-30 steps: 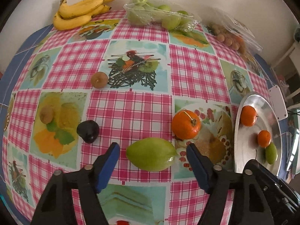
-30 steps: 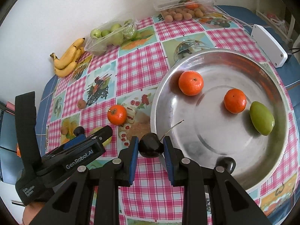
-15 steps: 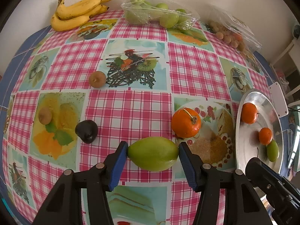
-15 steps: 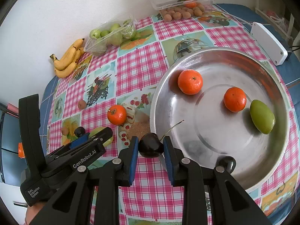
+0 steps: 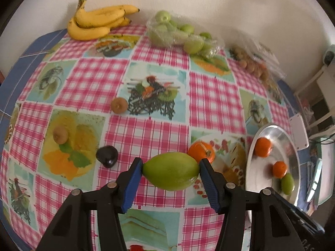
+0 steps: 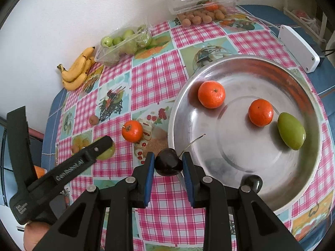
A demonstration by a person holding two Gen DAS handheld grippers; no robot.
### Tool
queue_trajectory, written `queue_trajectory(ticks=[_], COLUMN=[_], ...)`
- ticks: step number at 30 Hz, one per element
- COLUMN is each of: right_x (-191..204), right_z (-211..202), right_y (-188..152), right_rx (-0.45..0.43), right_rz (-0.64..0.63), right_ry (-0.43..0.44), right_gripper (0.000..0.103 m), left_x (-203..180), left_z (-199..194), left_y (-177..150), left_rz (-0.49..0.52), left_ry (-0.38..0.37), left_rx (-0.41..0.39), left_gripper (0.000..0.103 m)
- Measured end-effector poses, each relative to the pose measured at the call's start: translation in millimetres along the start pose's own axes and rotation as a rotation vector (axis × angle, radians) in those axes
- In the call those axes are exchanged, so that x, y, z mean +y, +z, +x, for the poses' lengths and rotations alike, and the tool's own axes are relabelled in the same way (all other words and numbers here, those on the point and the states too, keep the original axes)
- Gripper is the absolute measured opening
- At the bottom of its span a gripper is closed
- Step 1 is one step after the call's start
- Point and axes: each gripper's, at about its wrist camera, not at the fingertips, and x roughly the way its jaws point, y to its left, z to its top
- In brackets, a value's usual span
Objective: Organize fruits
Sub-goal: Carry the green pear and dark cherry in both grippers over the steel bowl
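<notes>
Left wrist view first: a round table (image 5: pixel 159 129) under a pink-checked cloth with printed fruit panels, blue edge showing at its rim, pushed up against a plain white wall. Along that wall sit a bunch of bananas (image 5: pixel 98 24), a clear bag of green apples (image 5: pixel 182 35) and a clear box of small brown fruits (image 5: pixel 253 64). White furniture stands off at the far right, blurred.

On the cloth lie a brown round fruit (image 5: pixel 119 105), a second brownish fruit (image 5: pixel 60 134) on a yellow panel, and a dark plum (image 5: pixel 107 155). A stemmed tangerine (image 5: pixel 202 151) sits just beyond the left gripper (image 5: pixel 171 171), whose blue pads have just been closing and now press both pointed ends of a green mango (image 5: pixel 171 171). The mango is smooth, yellow-green, lemon-shaped, and appears raised a little off the cloth.

Right wrist view now: a wide steel bowl (image 6: pixel 247 67) takes up the right half of the table, with a white box (image 6: pixel 297 48) beside it near the edge. Inside the bowl are two tangerines (image 6: pixel 211 97) (image 6: pixel 260 112), well apart, and another green mango (image 6: pixel 291 133) close to the second one. A dark fruit (image 6: pixel 252 183) rests at the bowl's near side. The right gripper (image 6: pixel 168 165) is clamped tight on a glossy dark cherry (image 6: pixel 168 165), its thin stem sticking up over the bowl's rim. The left gripper shows at the lower left, a hand (image 6: pixel 35 234) beneath it.
</notes>
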Motion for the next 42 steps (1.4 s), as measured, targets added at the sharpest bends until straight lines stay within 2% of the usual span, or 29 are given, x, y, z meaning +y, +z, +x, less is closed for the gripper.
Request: queue_trajectory(ticks=[6,14,21,33,42], right_x=[-2,-16,-37,-84,-98], right_z=[-12,-17,-21,-39,-50], right_y=[4,6,7,5,3], right_rx=[-0.033,-0.046,-0.045,-0.07,-0.084], right_rz=[0.008,0.05,0.106,0.219,0.25], right_ry=[-0.004,-0.028,-0.041,-0.109,-0.122], right_gripper=[0.028,0.028,0.028,0.028,0.028], left_x=[-7,-21,-41,-105,-138], left_z=[-24,-35,-31,-25,-19], left_y=[5,6,-1,-25,-44], left_rz=[0.004,0.031,0.08,0.26,0.351], left_ry=[-0.025,-0.039,-0.045,-0.067,-0.086], left_rx=[-0.062,-0.092,-0.08,-0.061,-0.042], left_gripper=[0.059,0.059,0.059,0.059,0.059])
